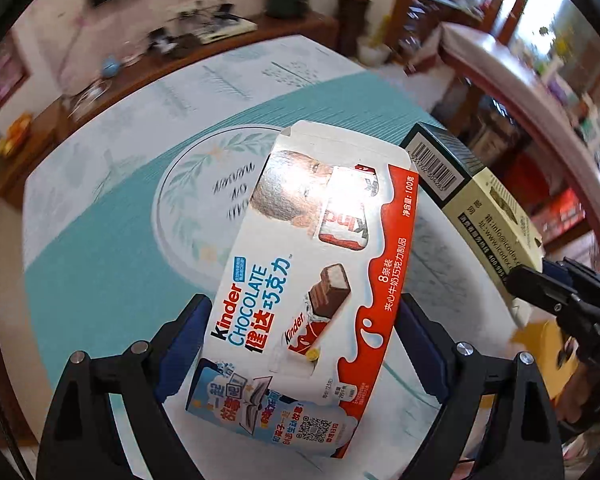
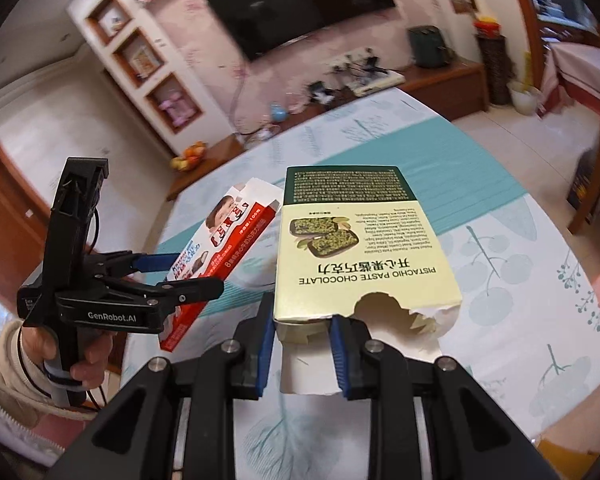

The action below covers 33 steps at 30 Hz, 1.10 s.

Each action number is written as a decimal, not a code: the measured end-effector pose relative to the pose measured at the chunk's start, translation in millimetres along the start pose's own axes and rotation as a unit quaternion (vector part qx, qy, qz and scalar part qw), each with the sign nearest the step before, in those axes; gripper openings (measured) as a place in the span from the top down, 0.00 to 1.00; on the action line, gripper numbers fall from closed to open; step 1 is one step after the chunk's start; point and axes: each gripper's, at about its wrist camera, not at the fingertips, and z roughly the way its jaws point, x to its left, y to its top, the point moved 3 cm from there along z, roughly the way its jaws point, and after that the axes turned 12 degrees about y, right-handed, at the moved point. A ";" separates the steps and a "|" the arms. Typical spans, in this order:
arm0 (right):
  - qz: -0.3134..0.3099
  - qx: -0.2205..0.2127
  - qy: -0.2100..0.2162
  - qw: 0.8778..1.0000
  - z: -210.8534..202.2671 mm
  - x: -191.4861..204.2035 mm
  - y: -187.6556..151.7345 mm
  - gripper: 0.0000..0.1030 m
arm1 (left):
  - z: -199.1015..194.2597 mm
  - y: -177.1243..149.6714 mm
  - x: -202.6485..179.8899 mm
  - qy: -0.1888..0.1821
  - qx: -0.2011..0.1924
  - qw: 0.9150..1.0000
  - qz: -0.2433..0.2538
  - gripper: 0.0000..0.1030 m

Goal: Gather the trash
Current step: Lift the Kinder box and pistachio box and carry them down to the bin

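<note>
1. Left wrist view: the left tool (image 1: 300,344) sits at the bottom of the frame, its blue-padded jaws clamped on the two long edges of a flat white-and-red Kinder chocolate cardboard box (image 1: 312,264). The box runs from bottom centre up toward mid-frame, clear of the table (image 1: 100,264) with its teal-and-white leaf-print cloth.
2. Same view, right edge: a cream-and-dark-green pistachio chocolate cardboard box (image 1: 472,204) slants down toward the right tool (image 1: 520,282), which grips its lower end. The two boxes are near each other, not touching as far as I can tell.
3. Right wrist view: right tool (image 2: 302,344) at bottom centre, jaws close together, pinching the torn open end of the pistachio box (image 2: 356,256). The box fills mid-frame, print upside down, held above the table (image 2: 500,264).
4. Same view, left side: a hand (image 2: 84,360) in a cream knitted sleeve carries the left tool (image 2: 196,276), black fingers with blue pads either side of the Kinder box (image 2: 224,248), which tilts up toward centre frame.
5. Step in hand, my read: both pieces of trash are picked up and off the table; this is the carry stage.
6. No bin or bag shows in either view, so I cannot tell where the drop is.
7. Next move calls for keeping both grips firm, bringing the boxes over a container, then spreading the jaws. The empty Kinder box is light and gripped by its edges, so it could buckle or slip if squeezed unevenly.
</note>
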 end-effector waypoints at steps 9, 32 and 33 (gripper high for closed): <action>-0.097 0.037 0.093 0.990 -87.8 39.2 -45.8 0.76 | -102.1 -91.8 -47.4 0.077 -0.032 0.990 -0.116 0.13; -0.021 0.210 0.092 0.973 -121.2 -14.8 -259.5 0.76 | -42.5 -315.7 -164.9 0.059 0.114 0.969 -0.211 0.12; -0.012 0.215 0.081 0.973 -108.9 -25.4 -274.1 0.76 | -26.4 -324.7 -167.0 0.056 0.120 0.968 -0.211 0.12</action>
